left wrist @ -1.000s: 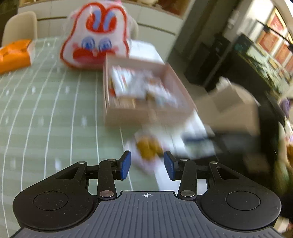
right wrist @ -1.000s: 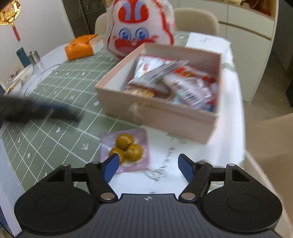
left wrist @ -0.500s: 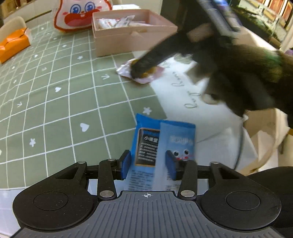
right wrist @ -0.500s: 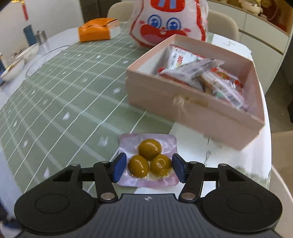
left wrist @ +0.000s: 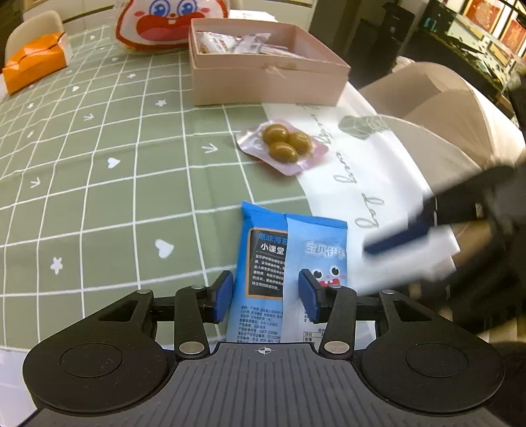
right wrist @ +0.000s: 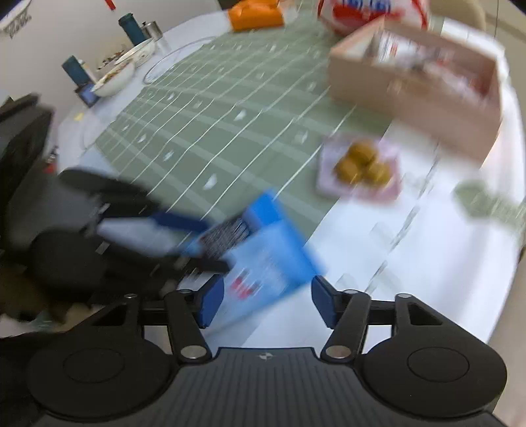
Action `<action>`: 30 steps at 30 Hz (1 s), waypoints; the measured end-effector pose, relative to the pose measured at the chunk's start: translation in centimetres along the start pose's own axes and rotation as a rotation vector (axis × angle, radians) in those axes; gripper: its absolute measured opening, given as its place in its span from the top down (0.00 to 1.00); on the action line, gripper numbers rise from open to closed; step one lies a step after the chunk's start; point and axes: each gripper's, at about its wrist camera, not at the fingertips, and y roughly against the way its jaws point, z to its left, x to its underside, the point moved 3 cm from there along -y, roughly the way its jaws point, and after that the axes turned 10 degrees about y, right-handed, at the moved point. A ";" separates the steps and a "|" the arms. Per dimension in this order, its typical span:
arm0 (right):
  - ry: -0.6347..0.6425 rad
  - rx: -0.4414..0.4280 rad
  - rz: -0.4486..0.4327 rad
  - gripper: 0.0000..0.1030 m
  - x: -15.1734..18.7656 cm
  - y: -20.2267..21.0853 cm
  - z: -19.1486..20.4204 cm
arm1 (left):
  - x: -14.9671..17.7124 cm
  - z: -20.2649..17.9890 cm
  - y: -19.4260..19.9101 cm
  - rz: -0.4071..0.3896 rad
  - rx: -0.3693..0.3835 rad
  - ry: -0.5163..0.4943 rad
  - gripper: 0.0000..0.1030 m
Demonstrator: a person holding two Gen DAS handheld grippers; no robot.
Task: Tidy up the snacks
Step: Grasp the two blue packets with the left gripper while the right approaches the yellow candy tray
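A blue snack packet with a cartoon face sits at the table's near edge between the pads of my left gripper. The left pad is against its left edge and the right pad rests on its face, so the gripper is shut on it. My right gripper comes in from the right, blurred; its jaws are closing, with the blue packet's near corner between the fingers and no pad touching it. A pink packet of three brown balls lies free on the cloth. Behind it stands the pink box of snacks.
A green checked tablecloth covers the table. At the back are a rabbit-face bag and an orange box. Bowls and cups stand at the far left. A beige chair is beside the table's right edge.
My right gripper left the pink packet, which stays on the cloth, and swung over to the blue packet. The blue packet kept its place between my left pads while the cloth slid past.
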 end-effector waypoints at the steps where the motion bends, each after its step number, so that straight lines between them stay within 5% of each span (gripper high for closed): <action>1: -0.008 -0.027 0.009 0.59 0.2 -0.4 0.3 | -0.3 0.1 -0.1 -0.003 -0.001 0.005 0.52; 5: 0.005 -0.018 -0.002 0.67 0.0 -1.9 1.8 | -2.0 0.9 -0.9 -0.018 -0.011 0.022 0.52; 14: 0.004 0.098 -0.090 0.67 -3.8 -2.5 0.7 | -6.1 4.2 0.9 -0.131 -0.084 0.086 0.55; 18: -0.032 0.241 -0.186 0.49 -4.6 0.2 -2.2 | -5.5 3.9 3.4 -0.159 -0.073 0.065 0.55; 21: -0.059 0.342 -0.206 0.45 -5.8 0.2 -4.5 | -4.2 1.5 3.4 -0.135 -0.029 0.001 0.54; 27: -0.101 0.365 -0.150 0.41 -7.0 -3.2 -6.9 | -1.9 -1.9 -0.1 -0.033 -0.080 -0.126 0.54; 30: -0.119 0.404 -0.173 0.40 -6.1 -2.7 -7.3 | -1.4 -2.5 -0.9 -0.012 -0.083 -0.145 0.43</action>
